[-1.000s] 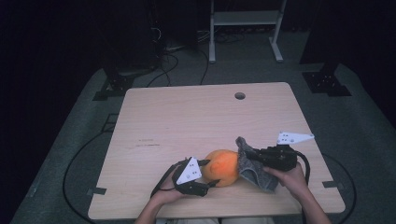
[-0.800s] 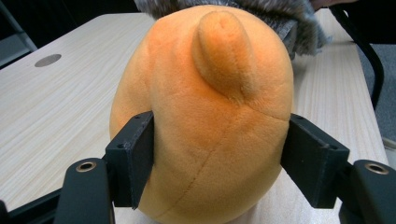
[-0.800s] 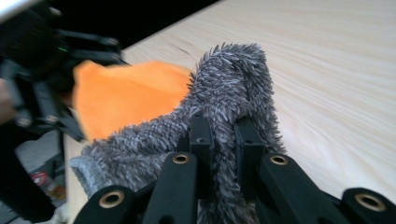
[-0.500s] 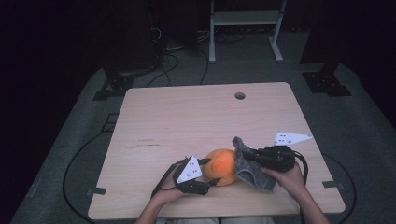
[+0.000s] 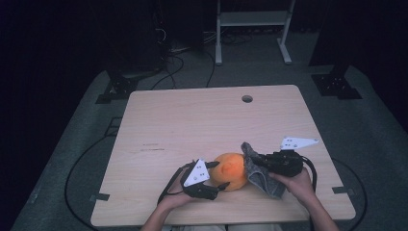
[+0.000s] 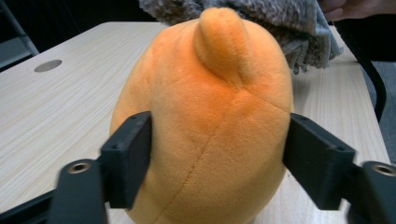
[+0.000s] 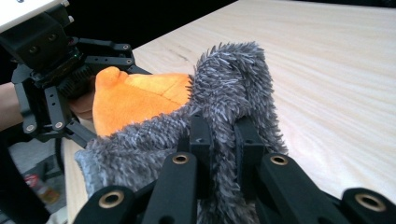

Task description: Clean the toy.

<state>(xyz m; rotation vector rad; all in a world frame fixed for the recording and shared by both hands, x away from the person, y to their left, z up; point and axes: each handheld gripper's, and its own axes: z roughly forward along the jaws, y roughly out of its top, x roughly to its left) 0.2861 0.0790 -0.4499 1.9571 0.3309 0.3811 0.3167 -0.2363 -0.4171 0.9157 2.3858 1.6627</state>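
Now, near the table's (image 5: 192,120) front edge, the orange plush toy (image 5: 232,171) sits between the left gripper's (image 5: 216,175) jaws, which have just been opening around it. The right gripper (image 7: 219,135) pinches the grey fuzzy cloth (image 7: 233,84) against it — wiping, probably; next, a steady drag across.

Orange plush toy (image 5: 232,169), rounded with a stubby nub, resting on the table's near edge; shaggy grey fabric (image 5: 257,171) touches its right side, bunched and partly lifted
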